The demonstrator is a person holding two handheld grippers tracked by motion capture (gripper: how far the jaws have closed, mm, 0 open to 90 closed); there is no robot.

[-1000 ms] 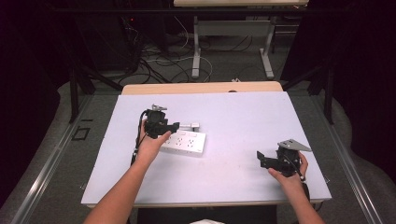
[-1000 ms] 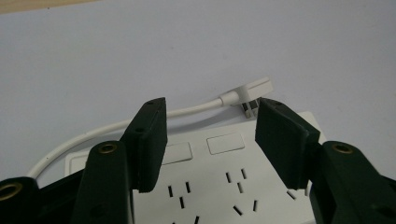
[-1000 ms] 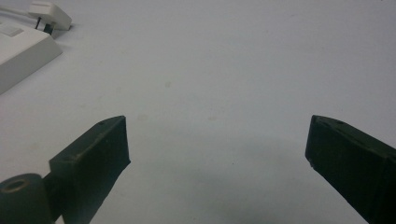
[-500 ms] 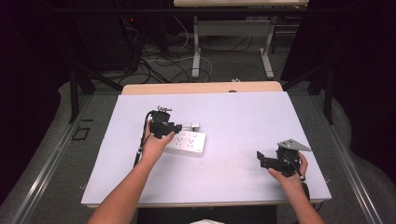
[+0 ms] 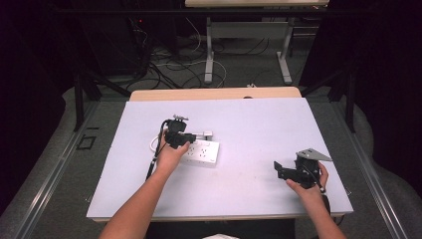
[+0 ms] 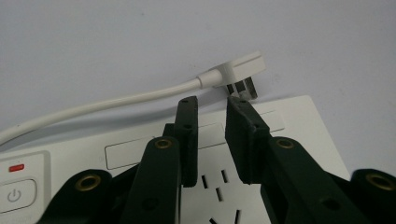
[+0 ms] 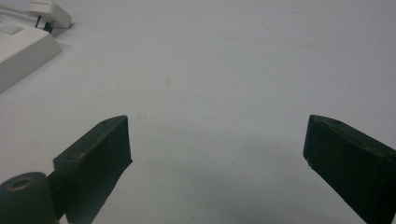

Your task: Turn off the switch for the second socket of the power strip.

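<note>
We see the left gripper (image 6: 212,112) over the white power strip (image 5: 203,152), jaws just narrowing to a small gap, nothing between them, tips just short of the white plug (image 6: 238,70) lying beside the strip's far edge. The right gripper (image 7: 217,154) rests well right of the strip, jaws spread wide, grasping nothing.

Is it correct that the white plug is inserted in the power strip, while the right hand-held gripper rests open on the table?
Not quite. The left gripper view shows the white plug lying on the table beside the power strip, prongs bare, not inserted. The right hand-held gripper is indeed open.
</note>
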